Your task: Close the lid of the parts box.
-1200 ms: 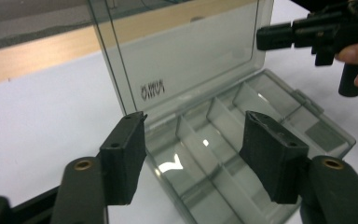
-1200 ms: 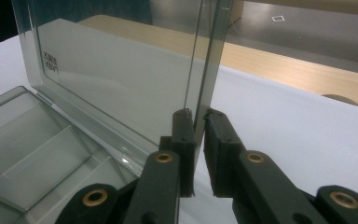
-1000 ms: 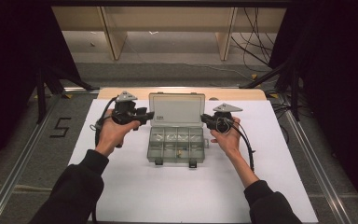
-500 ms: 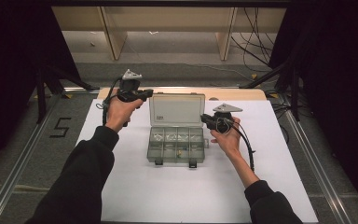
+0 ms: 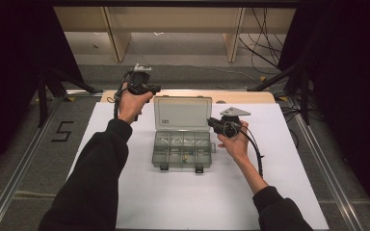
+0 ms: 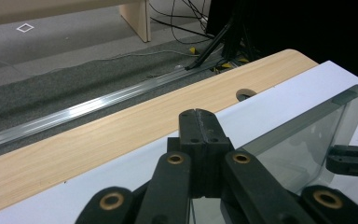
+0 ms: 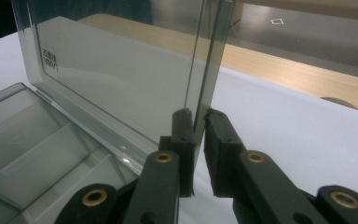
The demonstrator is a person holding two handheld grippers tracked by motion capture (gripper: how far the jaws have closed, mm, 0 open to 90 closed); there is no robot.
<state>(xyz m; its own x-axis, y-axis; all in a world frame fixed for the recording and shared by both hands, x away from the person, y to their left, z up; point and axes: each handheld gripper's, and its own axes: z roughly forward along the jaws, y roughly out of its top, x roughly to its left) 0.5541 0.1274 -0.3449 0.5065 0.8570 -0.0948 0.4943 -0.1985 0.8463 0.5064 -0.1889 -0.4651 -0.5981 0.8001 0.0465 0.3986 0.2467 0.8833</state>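
**Right fingers clamp the box lid while left fingers stand closed and empty**

High view: a clear plastic compartment box [image 5: 181, 149] sits on the white sheet [image 5: 139, 202] toward the middle of the table [image 5: 250, 96], nearer its far edge than its near one, with its lid [image 5: 182, 113] raised upright. The right gripper [image 5: 218, 123] meets the lid's right edge, held from below by the person's right hand [image 5: 235, 142]. The left gripper [image 5: 150, 89] is lifted near the table's far edge, just off the lid's far left corner and apart from it, in the left hand [image 5: 131, 103].

Left gripper view: the left fingers [image 6: 200, 122] are pressed flat together with nothing between them, having just finished closing. They point across the wooden far edge of the table [image 6: 121, 126]; the upright lid [image 6: 303, 140] stands to their right, and the tip of the right gripper [image 6: 352, 160] shows beyond it.

Right gripper view: the right fingers [image 7: 185, 135] are closed on the lid's thin edge [image 7: 209, 70], one on each face. The box's open compartments [image 7: 32, 149] lie at lower left
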